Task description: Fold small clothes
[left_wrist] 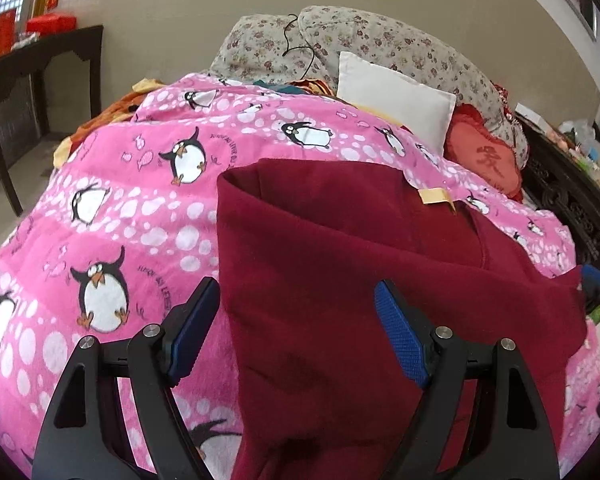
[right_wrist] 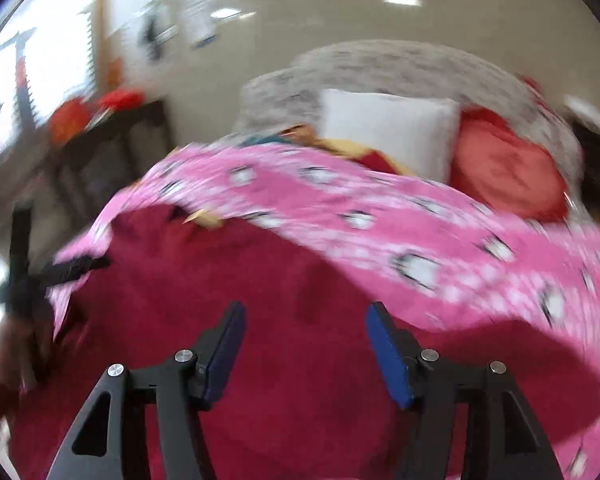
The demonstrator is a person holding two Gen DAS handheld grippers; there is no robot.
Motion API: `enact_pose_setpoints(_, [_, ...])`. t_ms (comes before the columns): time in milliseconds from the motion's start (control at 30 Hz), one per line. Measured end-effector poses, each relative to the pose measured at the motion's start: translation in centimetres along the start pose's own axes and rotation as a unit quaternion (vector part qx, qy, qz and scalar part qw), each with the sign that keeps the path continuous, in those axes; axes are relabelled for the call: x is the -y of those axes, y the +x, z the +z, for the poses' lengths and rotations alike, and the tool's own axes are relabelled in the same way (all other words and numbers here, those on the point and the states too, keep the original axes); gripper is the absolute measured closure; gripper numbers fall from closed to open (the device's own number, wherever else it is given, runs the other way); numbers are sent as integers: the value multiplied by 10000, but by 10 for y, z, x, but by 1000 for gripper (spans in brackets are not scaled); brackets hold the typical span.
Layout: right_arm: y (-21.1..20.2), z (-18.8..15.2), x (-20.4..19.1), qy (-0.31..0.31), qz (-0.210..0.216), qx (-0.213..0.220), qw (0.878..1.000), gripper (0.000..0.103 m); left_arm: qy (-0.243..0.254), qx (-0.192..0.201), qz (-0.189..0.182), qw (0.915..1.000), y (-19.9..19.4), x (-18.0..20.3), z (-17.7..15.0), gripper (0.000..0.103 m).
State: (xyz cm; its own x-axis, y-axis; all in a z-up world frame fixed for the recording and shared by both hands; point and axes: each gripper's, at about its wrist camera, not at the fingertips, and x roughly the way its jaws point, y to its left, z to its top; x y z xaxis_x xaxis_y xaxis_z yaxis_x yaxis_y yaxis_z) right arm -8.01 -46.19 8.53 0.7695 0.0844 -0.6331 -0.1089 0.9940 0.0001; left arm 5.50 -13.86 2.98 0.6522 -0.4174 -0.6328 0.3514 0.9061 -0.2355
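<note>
A dark red fleece garment (left_wrist: 380, 260) with a yellow tag (left_wrist: 434, 196) lies spread on a pink penguin blanket (left_wrist: 120, 200). My left gripper (left_wrist: 296, 286) is open above the garment's left edge, with one finger over the blanket and the other over the red cloth; nothing is pinched. In the blurred right wrist view, my right gripper (right_wrist: 306, 308) hovers open over the same garment (right_wrist: 260, 280), its pads apart and free of cloth. The left gripper (right_wrist: 24, 276) shows there at the far left, held in a hand. The blanket (right_wrist: 420, 240) lies beyond the garment.
A white pillow (left_wrist: 396, 100), a red cushion (left_wrist: 484, 156) and a floral quilt (left_wrist: 380, 40) are piled at the far end of the bed. A dark wooden table (left_wrist: 40, 60) stands at the left. A carved dark bed frame (left_wrist: 572, 200) runs along the right.
</note>
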Motion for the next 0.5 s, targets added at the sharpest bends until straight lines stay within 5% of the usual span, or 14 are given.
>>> enact_pose_setpoints(167, [57,15,-64,-1293,350,-255,9907,43,-155,50,-2,9999,-8,-10,-5,23])
enact_pose_setpoints(233, [83,16,-69,-1429,292,-539,9878,61,-141,-51,96,9998,-3,-14,-6,23])
enact_pose_setpoints(267, [95,14,-70,-1442,368,-762,9859,85,-200,-127,102,9997,-1,-18,-8,23])
enact_pose_setpoints(300, [99,12,-71,-1462,396,-827,9850,96,-260,-175,78,9995,1,-22,-10,23])
enact_pose_setpoints(500, [84,34,-70,-1288,166,-363,9909,99,-333,-109,-69,9994,1,-32,-21,23])
